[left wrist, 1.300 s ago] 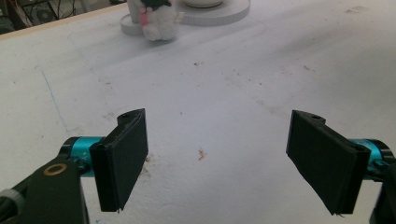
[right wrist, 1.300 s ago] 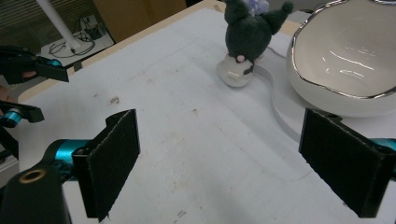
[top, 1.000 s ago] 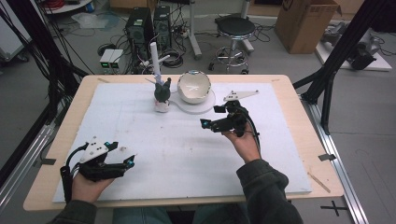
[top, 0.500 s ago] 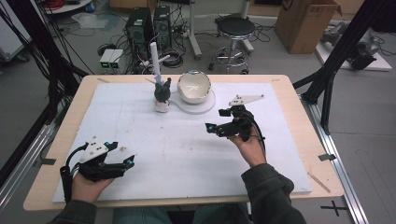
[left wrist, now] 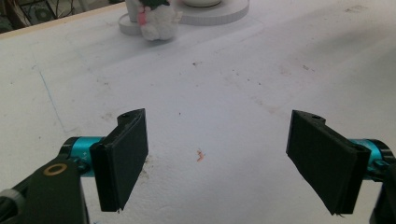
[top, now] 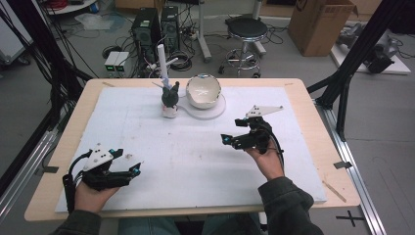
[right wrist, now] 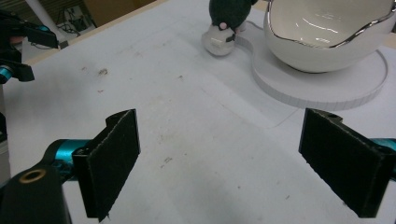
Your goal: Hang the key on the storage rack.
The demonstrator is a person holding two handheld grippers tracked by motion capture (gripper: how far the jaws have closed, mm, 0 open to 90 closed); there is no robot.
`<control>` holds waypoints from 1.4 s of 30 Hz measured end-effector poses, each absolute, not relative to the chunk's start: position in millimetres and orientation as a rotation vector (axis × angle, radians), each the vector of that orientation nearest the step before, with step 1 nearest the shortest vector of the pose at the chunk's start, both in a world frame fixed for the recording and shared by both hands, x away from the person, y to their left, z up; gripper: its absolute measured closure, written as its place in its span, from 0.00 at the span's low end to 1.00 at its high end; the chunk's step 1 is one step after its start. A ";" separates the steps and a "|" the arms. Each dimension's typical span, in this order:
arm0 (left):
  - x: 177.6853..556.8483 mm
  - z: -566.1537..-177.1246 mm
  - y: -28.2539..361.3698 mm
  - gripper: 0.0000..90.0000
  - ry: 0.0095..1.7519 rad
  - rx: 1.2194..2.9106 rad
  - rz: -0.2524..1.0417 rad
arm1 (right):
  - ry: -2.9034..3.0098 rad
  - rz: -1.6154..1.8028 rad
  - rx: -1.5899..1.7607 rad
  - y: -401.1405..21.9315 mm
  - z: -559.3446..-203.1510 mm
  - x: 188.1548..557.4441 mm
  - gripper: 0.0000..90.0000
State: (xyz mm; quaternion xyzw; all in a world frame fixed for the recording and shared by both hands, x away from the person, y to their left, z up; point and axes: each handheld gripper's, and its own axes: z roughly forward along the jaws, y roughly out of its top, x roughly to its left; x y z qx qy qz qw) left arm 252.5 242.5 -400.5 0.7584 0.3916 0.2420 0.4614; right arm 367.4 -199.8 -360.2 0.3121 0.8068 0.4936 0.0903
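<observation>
A white bowl with a silver rim [top: 203, 91] [right wrist: 327, 32] sits on a round white disc [top: 215, 112] [right wrist: 327, 86] at the back middle of the table. Just left of it stands a small dark green and white figurine [top: 169, 101] [right wrist: 226, 25] [left wrist: 158, 23] with a white post behind it. My right gripper [top: 231, 131] [right wrist: 224, 163] is open at the right of centre, pointing toward the bowl and figurine, with nothing between its pads. My left gripper [top: 136, 170] [left wrist: 224, 163] rests open near the front left, over bare board.
A white board [top: 195, 156] covers most of the wooden table [top: 313, 98]. Black frame legs stand at both sides. Computers, a stool and a cardboard box are on the floor beyond the far edge.
My right gripper has drawn back from the bowl toward the near edge and slightly right. The left gripper has stayed where it was.
</observation>
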 end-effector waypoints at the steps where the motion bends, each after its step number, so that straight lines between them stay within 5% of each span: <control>1: 252.5 -400.4 242.7 0.24 0.962 1.868 0.595 | 2.400 1.463 0.927 -200.7 -360.5 366.6 0.13; 42: 251.5 -401.9 243.9 0.24 0.972 1.876 0.593 | 2.323 1.398 1.001 -256.4 -386.0 333.0 0.13</control>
